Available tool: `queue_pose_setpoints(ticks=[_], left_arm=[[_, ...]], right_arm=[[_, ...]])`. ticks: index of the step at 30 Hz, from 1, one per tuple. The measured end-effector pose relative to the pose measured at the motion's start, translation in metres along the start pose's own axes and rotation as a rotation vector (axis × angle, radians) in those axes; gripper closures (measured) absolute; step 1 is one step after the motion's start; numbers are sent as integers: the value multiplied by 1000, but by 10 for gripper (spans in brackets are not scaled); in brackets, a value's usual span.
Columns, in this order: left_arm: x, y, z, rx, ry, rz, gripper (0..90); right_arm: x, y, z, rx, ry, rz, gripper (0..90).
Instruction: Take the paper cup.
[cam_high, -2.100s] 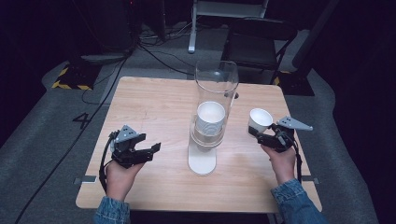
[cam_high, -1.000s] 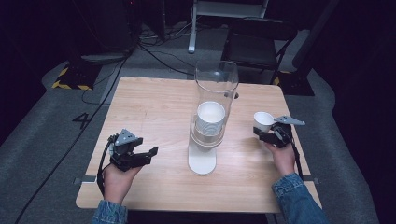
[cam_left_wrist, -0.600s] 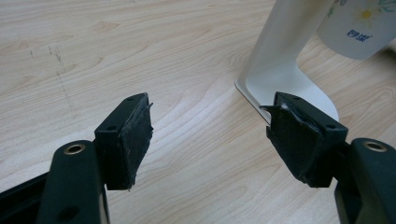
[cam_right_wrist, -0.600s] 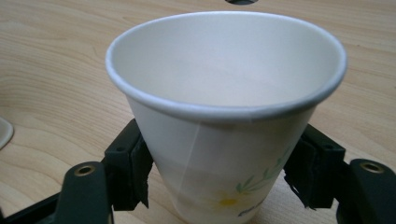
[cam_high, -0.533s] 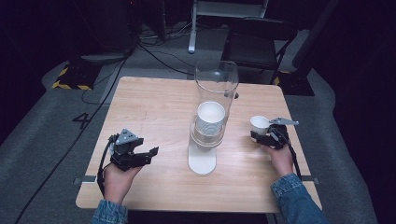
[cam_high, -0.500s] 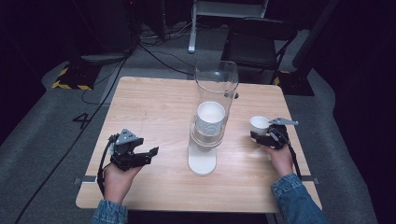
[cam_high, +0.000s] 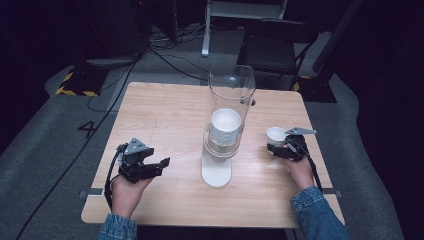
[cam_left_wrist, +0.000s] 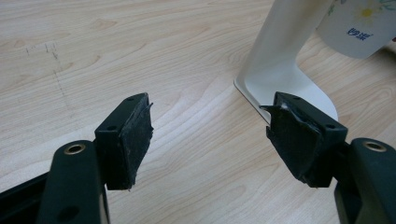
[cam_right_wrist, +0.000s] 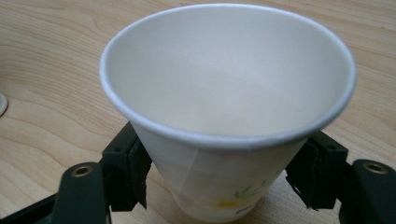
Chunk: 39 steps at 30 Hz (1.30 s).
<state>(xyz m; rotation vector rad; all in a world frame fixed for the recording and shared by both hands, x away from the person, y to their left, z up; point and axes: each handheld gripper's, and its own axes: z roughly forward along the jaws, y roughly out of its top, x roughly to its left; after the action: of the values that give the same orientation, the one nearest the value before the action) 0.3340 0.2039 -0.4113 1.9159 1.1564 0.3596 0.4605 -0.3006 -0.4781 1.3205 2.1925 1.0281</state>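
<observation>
A: High view: the table (cam_high: 165, 120) is evenly lit from above; everything around the table falls off to near black. Image soft, low detail.

B: Glare on the clear tube (cam_high: 231, 90) standing mid-table; faint shadows at its base.

A: Gripper views: bright, diffuse. Wood grain sharp; the paper cup (cam_right_wrist: 229, 102) rim slightly soft, its inside shaded at the near wall.

A light wooden table (cam_high: 165, 110) carries a clear cup dispenser (cam_high: 225, 130) on a white foot near its middle, with a stack of paper cups inside, and a single white paper cup (cam_high: 275, 136) standing toward its right edge
</observation>
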Motion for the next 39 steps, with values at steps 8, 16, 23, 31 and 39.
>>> queue_pose_setpoints(ticks=[8,16,23,31,39], left_arm=[[0,1,1,3,-2,3,304],[0,1,2,3,-6,-1,303],[0,2,2,1,-10,-2,301],[0,2,2,3,-9,1,299],[0,-1,5,13,-12,1,298]], right_arm=[[0,-2,1,46,1,-11,295],[1,1,-4,48,-16,-24,145],[1,6,-17,10,-2,-7,36],[5,18,-51,-78,12,-16,13],[20,28,-87,-154,96,-15,15]])
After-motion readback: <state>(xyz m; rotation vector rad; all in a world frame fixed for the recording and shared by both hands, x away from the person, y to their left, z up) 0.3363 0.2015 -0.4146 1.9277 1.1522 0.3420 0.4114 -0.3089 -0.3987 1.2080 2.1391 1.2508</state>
